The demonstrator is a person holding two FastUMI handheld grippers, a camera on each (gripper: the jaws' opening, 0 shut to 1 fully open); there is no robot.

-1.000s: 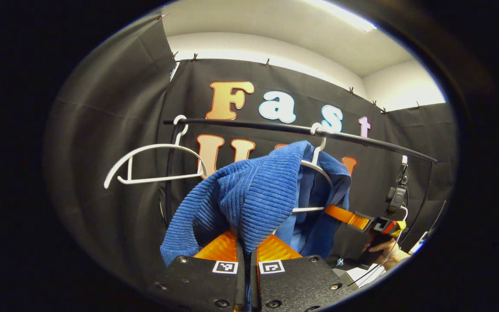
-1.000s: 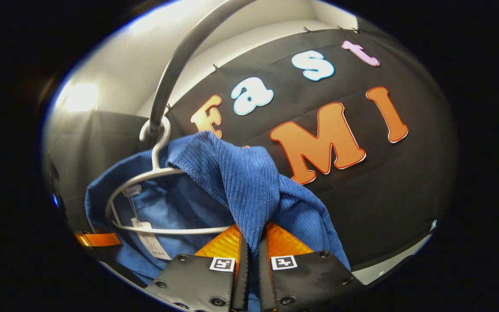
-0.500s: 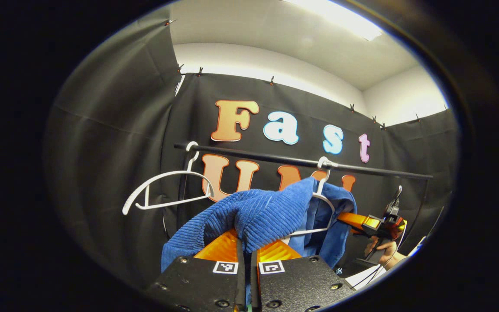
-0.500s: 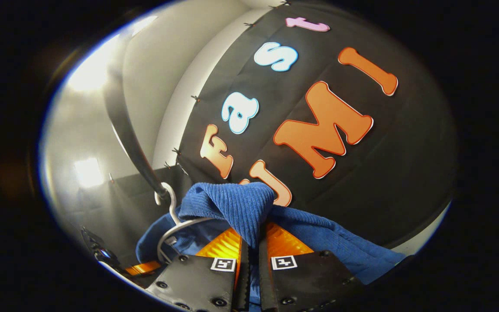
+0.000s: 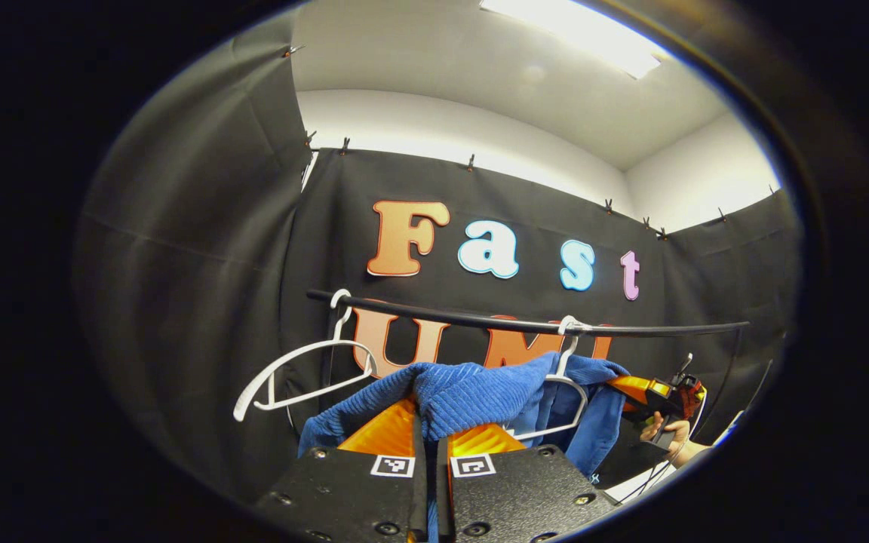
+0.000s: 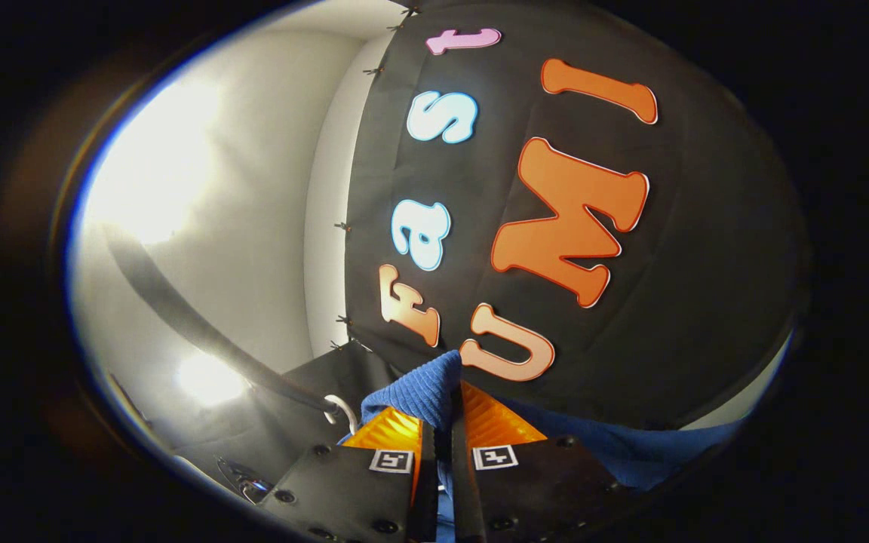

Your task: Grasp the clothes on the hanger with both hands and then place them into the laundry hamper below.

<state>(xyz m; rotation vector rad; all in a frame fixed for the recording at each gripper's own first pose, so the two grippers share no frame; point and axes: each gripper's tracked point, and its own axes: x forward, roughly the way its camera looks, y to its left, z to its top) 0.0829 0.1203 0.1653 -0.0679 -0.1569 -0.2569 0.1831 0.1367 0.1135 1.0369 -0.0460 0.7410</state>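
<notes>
Left gripper (image 5: 428, 434) at bottom centre of the left gripper view, jaws nearly together and clamped on a fold of the blue ribbed garment (image 5: 472, 392), both fingers pressed against the cloth. Garment bunched just above the fingertips, stretched rightward and partly draped over a white hanger (image 5: 564, 385) hooked on the black rail (image 5: 525, 324). Lower right part of the garment hanging below that hanger. Second white hanger (image 5: 306, 373), bare, hooked on the same rail farther left, well apart from the garment. Beyond the draped hanger, at the right end of the garment, the right gripper (image 5: 649, 392) touching the cloth, with a hand (image 5: 668, 434) gripping its handle from below. Right gripper (image 6: 438, 434) at bottom centre of the right gripper view, jaws narrow and closed on a peak of the blue garment (image 6: 419, 392), cloth squeezed between both fingers and rising slightly above the tips. More of the garment spread low to the right behind the fingers. White hanger hook (image 6: 338, 411) just left of the clamped fold, on the rail (image 6: 201, 332), seen here slanting up to the left. Laundry hamper outside both views; garment held up at rail height, pinched at two ends
</notes>
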